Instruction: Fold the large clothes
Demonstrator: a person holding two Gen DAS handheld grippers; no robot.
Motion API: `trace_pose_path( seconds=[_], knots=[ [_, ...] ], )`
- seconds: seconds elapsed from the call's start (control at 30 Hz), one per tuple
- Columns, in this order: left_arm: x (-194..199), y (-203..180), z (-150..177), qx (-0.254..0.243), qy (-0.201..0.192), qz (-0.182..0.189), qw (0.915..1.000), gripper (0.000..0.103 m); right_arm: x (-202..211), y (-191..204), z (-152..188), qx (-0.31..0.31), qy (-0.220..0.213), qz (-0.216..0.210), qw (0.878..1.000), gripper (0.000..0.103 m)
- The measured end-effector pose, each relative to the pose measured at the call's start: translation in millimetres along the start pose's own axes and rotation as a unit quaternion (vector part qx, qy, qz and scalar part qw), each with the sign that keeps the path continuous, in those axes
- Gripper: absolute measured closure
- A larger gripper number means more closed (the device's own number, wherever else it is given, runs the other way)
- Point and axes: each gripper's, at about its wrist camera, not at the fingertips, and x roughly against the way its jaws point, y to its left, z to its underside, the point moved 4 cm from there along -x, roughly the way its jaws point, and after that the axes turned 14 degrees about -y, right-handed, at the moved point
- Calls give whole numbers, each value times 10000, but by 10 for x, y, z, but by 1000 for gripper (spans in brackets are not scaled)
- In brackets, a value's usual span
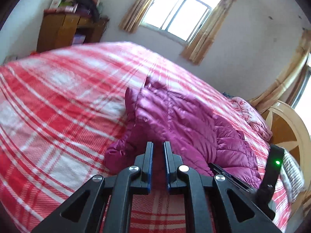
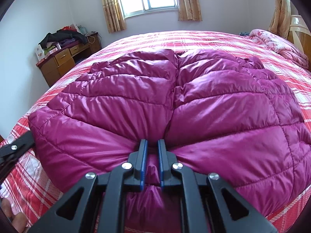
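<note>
Both claws, left (image 1: 158,145) and right (image 2: 151,142), clamped the jacket (image 2: 165,104) hem at the bed's (image 2: 243,38) near edge; lifting evenly would fold it straight.

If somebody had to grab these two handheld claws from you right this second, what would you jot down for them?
Right gripper: shut on the hem of the magenta puffer jacket, fabric bunched between the pads.
Left gripper: shut on the jacket's near edge, as far as the blur shows.
Jacket lies spread, zipped front up, on the red plaid bedspread.
Done: both ends gripped. No fold made yet.
Left: fold the jacket over itself and flatten it.
</note>
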Motion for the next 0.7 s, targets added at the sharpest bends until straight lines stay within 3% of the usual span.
trace_pose_path(
  seconds=[0.07, 0.13, 0.27, 0.37, 0.43, 0.6, 0.7],
  knots=[
    [83, 20, -78, -85, -369, 29, 9993, 93, -3, 2, -3, -5, -2, -1, 10000, 92],
    [36, 79, -126, 87, -402, 364, 9985, 93, -1, 3, -1, 9, -5, 10, 10000, 92],
    [-257, 387, -25, 839, 607, 110, 9946, 78, 2, 4, 0, 7, -9, 6, 10000, 92],
    [-248, 509, 32, 1051, 621, 82, 9925, 77, 4, 14, 2, 7, -14, 12, 10000, 92],
    [-202, 461, 33, 923, 591, 209, 9938, 68, 7, 15, 5, 18, -11, 21, 10000, 92],
    [-97, 370, -1, 728, 346, 402, 9959, 25, 13, 21, 11, 14, -15, 23, 10000, 92],
    [-109, 458, 13, 994, 418, 294, 9937, 24, 14, 22, 12, 24, -16, 29, 10000, 92]
  ],
)
